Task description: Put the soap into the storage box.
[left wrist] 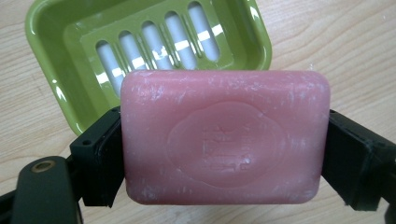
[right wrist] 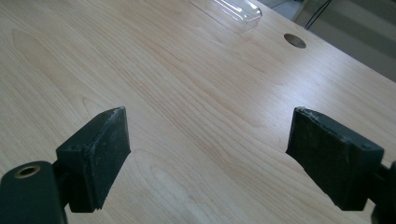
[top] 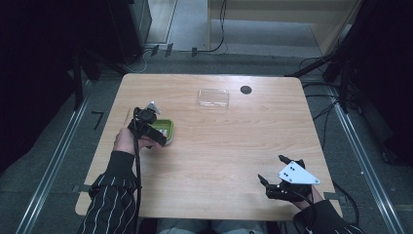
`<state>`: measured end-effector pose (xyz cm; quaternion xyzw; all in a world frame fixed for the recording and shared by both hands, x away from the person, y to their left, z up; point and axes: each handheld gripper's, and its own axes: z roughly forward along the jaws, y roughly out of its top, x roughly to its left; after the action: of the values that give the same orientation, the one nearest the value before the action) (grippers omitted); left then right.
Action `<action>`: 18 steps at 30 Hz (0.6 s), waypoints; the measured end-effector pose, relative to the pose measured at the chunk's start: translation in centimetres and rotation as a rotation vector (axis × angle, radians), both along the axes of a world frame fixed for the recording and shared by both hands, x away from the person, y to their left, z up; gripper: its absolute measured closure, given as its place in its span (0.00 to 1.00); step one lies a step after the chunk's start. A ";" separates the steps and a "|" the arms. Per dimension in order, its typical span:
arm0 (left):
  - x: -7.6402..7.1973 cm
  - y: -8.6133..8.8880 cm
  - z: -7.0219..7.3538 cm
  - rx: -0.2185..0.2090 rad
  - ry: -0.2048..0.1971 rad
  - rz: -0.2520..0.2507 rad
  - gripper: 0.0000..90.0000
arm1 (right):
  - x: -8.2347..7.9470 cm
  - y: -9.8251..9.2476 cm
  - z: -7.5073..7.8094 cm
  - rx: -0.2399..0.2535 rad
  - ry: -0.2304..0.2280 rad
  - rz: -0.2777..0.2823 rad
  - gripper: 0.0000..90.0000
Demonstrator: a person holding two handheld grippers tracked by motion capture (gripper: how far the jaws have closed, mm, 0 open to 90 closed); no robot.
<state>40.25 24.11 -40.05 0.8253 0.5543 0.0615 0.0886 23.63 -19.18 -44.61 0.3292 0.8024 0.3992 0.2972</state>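
Note:
A pink bar of soap (left wrist: 225, 137) is clamped by its short ends between the black jaws of my left gripper (top: 157, 132). Just beyond it lies a green soap dish (left wrist: 84, 51) with a slotted floor, and the soap hangs over the dish's near edge. In the high view the green dish (top: 168, 127) sits on the left part of the table under that gripper. My right gripper (top: 272, 171) rests at the table's near right, open, with bare wood between its jaws (right wrist: 208, 154).
A clear plastic lid (top: 213, 97) lies at the far middle of the wooden table (top: 229, 146), with a dark round cable hole (top: 246, 89) to its right. Both also appear in the right gripper view, the lid (right wrist: 231, 10) and hole (right wrist: 295, 40). Cables run along the floor behind.

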 end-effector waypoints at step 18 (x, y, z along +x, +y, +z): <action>2.3 0.5 -0.8 -0.025 -0.047 0.099 0.15 | 0.0 0.0 0.0 0.003 0.000 -0.001 0.15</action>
<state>42.56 24.56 -40.81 0.7940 0.5928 0.0783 0.1091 23.61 -19.20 -44.61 0.3298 0.8018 0.4002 0.2970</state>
